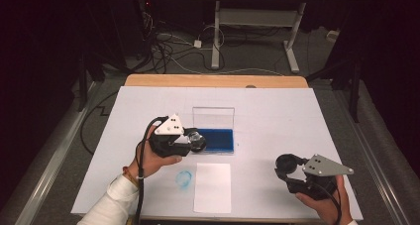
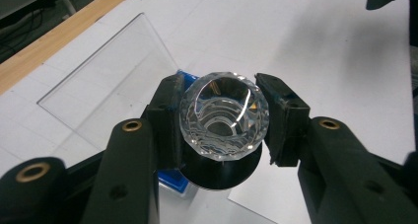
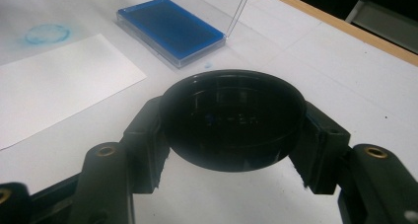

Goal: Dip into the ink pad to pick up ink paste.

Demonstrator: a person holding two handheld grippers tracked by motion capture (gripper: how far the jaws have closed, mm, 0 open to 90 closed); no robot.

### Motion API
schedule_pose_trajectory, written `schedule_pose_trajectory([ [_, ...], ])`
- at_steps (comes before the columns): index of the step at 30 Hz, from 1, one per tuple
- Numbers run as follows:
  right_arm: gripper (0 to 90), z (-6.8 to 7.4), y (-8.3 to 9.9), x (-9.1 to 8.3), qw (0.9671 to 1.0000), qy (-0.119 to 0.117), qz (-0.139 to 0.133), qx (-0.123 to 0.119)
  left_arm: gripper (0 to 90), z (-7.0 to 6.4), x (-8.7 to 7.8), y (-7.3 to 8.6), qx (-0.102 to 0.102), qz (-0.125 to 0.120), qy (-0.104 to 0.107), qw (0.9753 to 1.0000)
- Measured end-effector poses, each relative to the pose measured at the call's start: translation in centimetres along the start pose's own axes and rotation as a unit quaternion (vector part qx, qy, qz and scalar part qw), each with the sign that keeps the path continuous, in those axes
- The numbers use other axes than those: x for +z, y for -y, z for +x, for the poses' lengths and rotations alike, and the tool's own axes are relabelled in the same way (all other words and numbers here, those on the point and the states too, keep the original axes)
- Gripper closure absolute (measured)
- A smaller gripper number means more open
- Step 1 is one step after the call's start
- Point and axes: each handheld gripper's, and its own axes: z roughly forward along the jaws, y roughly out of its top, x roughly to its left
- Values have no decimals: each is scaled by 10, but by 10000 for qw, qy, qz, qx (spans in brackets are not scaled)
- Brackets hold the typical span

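While the right gripper (image 1: 286,166) sits at the lower right of the high view, its jaws are closed around a round black cap (image 3: 231,118), which fills the centre of the right gripper view and is held clear of the white table cover (image 1: 277,111). Nearer the bottom centre of the high view lies a white paper sheet (image 1: 212,187), with a faint blue ring mark (image 1: 184,178) just to its left. Above that, left of centre, the left gripper (image 1: 197,140) pinches a faceted clear glass stamp (image 2: 224,115) between its pads, over the left end of the blue ink pad (image 1: 216,140); whether the stamp touches the pad is hard to judge. Behind the pad its clear lid (image 1: 213,117) stands upright.
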Motion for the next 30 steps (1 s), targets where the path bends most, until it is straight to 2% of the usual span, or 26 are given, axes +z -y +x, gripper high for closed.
schedule_pose_trajectory([
  [4,386,1,2,2,10000,-34,82,-35,550,7,2,-8,50,154,-135,9998],
  [9,386,-1,2,4,9999,-61,88,77,550,16,4,-17,-72,239,-57,9997],
  [14,387,4,1,5,9999,-110,94,26,550,22,3,-28,-162,324,-171,9992],
  [18,386,4,0,5,9999,-120,86,12,550,26,6,-36,-159,483,-129,9986],
  [24,386,3,0,6,9999,-106,104,5,550,26,18,-43,-107,675,-32,9977],
  [30,386,4,1,7,9999,-94,138,-9,550,31,31,-42,-244,722,36,9971],
])
